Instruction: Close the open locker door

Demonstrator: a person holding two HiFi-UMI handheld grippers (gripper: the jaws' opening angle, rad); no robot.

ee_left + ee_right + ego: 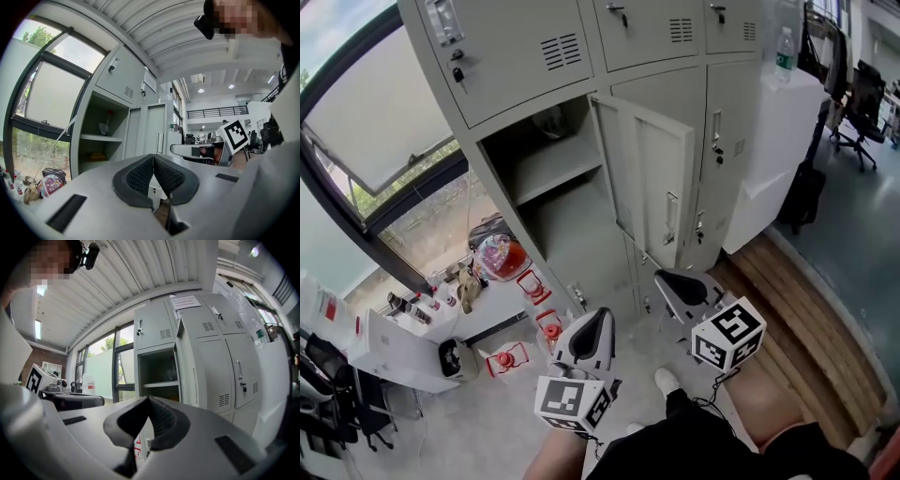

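Note:
The grey locker bank fills the top of the head view. One door (652, 183) stands swung out towards me, baring an open compartment (553, 178) with a shelf. Both grippers hang level in front of the lockers, short of the door and touching nothing. My left gripper (602, 315) is shut and empty; in its own view the pads (140, 176) meet below the compartment (101, 140). My right gripper (662, 278) is shut and empty too, nearest the door's lower edge. The right gripper view shows the door (185, 362) edge-on beside the compartment (159, 376).
Bags and small red items (502, 255) lie on the floor at the left, beside a white box (394, 352). A wooden platform (806, 300) runs along the right. A white cabinet (778, 141) with a bottle (784, 52) stands right of the lockers.

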